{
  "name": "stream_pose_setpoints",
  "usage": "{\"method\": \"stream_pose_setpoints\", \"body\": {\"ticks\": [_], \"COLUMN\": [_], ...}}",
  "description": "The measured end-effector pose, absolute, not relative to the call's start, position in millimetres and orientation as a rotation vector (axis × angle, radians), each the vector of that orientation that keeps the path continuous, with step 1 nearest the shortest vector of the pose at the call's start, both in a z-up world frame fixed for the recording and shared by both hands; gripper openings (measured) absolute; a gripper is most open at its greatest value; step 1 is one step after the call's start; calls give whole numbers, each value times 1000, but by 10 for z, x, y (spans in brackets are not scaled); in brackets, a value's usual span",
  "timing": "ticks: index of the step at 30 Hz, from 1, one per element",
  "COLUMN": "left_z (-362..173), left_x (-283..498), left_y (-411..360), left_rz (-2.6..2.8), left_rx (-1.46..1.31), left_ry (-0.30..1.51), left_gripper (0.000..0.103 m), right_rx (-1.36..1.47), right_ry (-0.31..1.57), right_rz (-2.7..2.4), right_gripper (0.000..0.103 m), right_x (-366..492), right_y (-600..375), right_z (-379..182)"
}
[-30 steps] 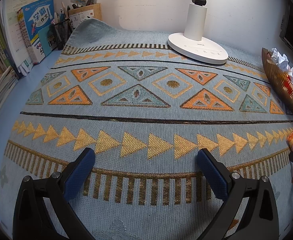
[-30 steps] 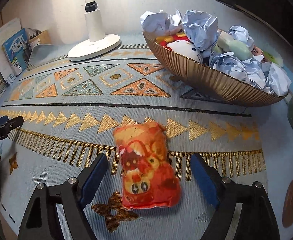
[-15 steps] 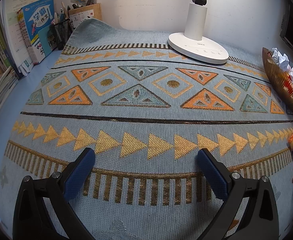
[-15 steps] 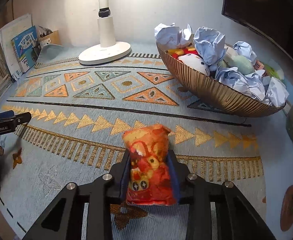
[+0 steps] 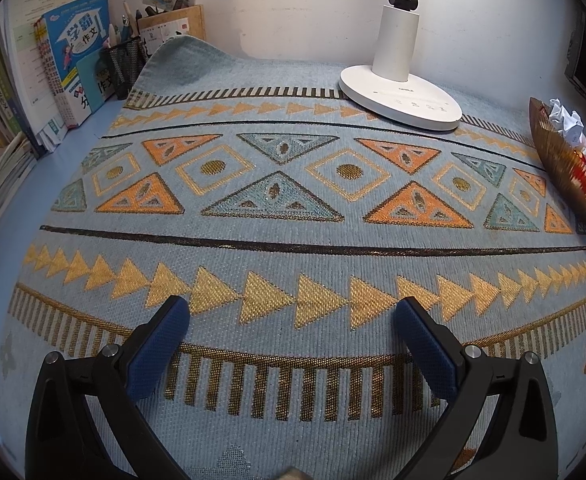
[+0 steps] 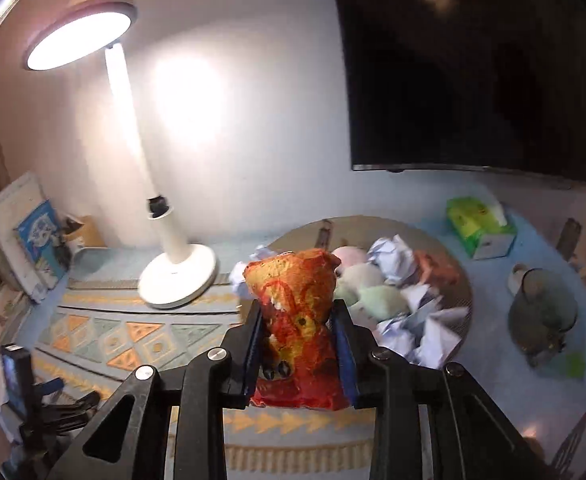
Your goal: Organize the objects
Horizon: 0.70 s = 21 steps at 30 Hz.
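Note:
My right gripper [image 6: 297,308] holds a red and orange plush toy [image 6: 293,280] upright between its blue pads, lifted off the patterned mat [image 6: 133,332]. Its jaws are opening slightly while the pads still press the toy's sides. Just behind the toy stands the gold ribbed bowl [image 6: 357,222], filled with crumpled paper balls [image 6: 389,256] and pale soft toys. My left gripper [image 5: 289,308] hangs open over the mat [image 5: 293,200] with nothing between its fingers. The bowl's edge [image 5: 561,168] shows at the far right of the left wrist view.
A lit white desk lamp [image 6: 177,276] stands at the back of the mat [image 5: 401,92]. Books [image 5: 53,68] and a mesh pen holder [image 5: 125,64] line the left wall. A green tissue box [image 6: 479,224], a dark glass jug [image 6: 541,312] and a black screen [image 6: 473,64] are to the right.
My right gripper closed on the plush toy lying on the mat, then lifted it up toward the bowl. The toy has left the left wrist view. The left gripper kept still.

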<state>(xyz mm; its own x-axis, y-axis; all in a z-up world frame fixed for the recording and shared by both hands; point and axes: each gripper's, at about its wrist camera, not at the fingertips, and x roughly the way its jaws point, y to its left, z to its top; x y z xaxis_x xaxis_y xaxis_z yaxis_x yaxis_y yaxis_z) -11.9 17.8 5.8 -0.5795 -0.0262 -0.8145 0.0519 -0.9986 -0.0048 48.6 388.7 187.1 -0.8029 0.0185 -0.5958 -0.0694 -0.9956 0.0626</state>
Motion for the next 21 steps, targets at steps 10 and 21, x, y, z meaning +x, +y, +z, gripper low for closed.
{"method": "stream_pose_setpoints", "body": {"ticks": [10,21], "left_z": [41,29], "left_x": [-225,-328], "left_y": [139,76], "left_rz": [-2767,-2814], "left_rx": [1417,1437], "left_ry": [37,9], "left_gripper": [103,103], "right_rx": [-1082,-1377], "right_ry": [284,75], "right_rz": [2901,2785], "right_gripper": [65,91], "right_x": [920,705], "right_y": [3974,2901], "right_z": [1551,557]}}
